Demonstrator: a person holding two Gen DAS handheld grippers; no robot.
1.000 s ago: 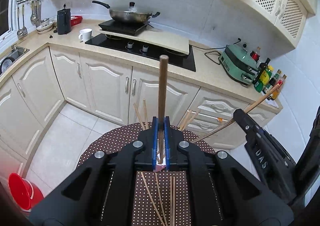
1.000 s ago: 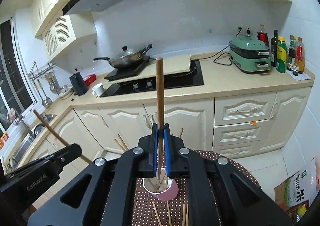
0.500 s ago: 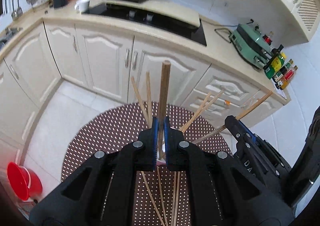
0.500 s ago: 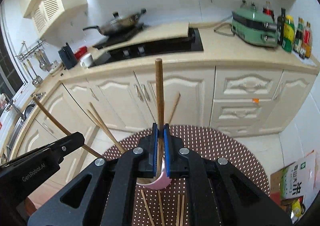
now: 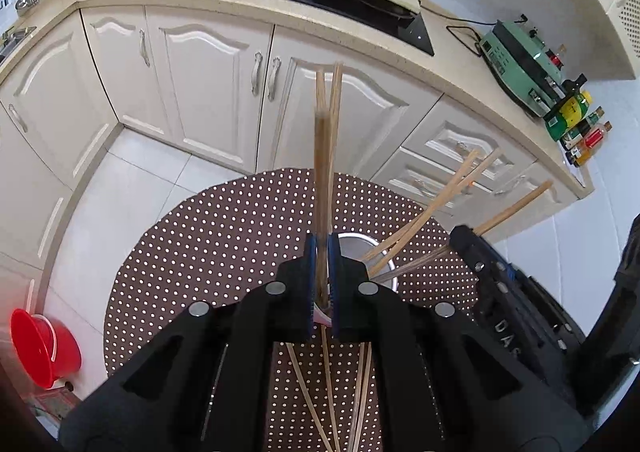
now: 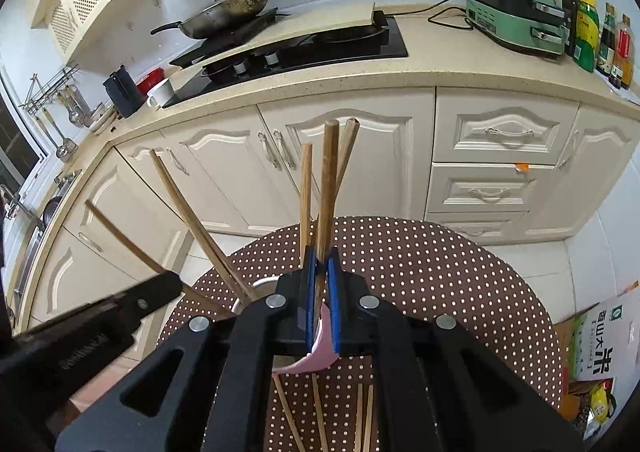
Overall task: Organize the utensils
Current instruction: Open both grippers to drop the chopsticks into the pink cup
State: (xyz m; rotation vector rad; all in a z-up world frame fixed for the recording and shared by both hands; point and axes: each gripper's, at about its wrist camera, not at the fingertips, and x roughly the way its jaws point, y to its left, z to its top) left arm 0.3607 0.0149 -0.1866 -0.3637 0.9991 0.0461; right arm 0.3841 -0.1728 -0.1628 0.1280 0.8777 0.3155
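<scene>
Left gripper [image 5: 322, 252] and right gripper [image 6: 321, 264], jaws each clamped on one chopstick [image 5: 322, 171], poised over the cup [image 5: 362, 242] holding more chopsticks on the dotted worktop [image 5: 224, 236], loose chopsticks [image 5: 360, 384] lying near the cup.

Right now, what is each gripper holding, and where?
Left gripper and right gripper each pinch one chopstick near its lower end.

White letters "DAS" show on the black right gripper body [image 5: 516, 336], near right. Green-white printed bag [image 6: 600, 348] in a cardboard box, far right, carries big Chinese chars, incl. "米".
</scene>
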